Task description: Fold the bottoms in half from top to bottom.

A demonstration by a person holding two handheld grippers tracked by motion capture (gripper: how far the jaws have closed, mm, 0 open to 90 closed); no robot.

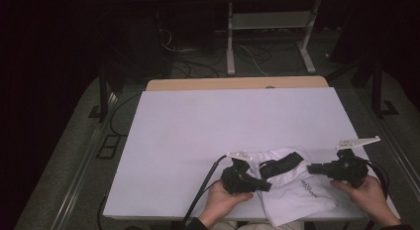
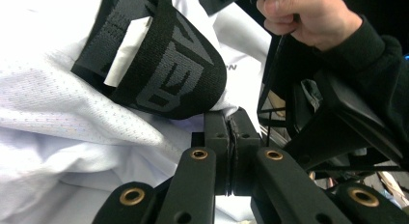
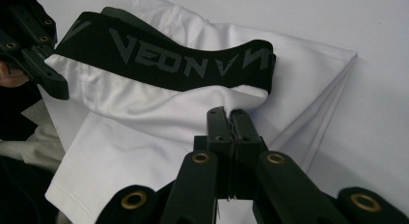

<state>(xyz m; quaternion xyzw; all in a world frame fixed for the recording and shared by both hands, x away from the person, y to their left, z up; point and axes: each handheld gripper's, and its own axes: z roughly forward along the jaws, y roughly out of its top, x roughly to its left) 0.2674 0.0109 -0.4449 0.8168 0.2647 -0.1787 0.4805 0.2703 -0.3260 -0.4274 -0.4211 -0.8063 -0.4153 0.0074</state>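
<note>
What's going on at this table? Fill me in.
A person is handling a white fabric garment with a black elastic waistband at the near edge of the white table. The left hand-held gripper and the right hand-held gripper each point at the garment from opposite sides, jaws shut, tips at the cloth just under the waistband. Whether either pinches fabric is hard to tell.

Both hands rest low at the near edge, each wrapped around a black two-jaw gripper. The left gripper [image 1: 265, 186] points inward to the right, its jaws pressed flat together. The right gripper [image 1: 312, 168] points inward to the left, its jaws likewise closed tight. The left hand [image 1: 223, 199] cups its tool from below; the right hand [image 1: 364, 193] grasps from behind, dark sleeve showing.
</note>
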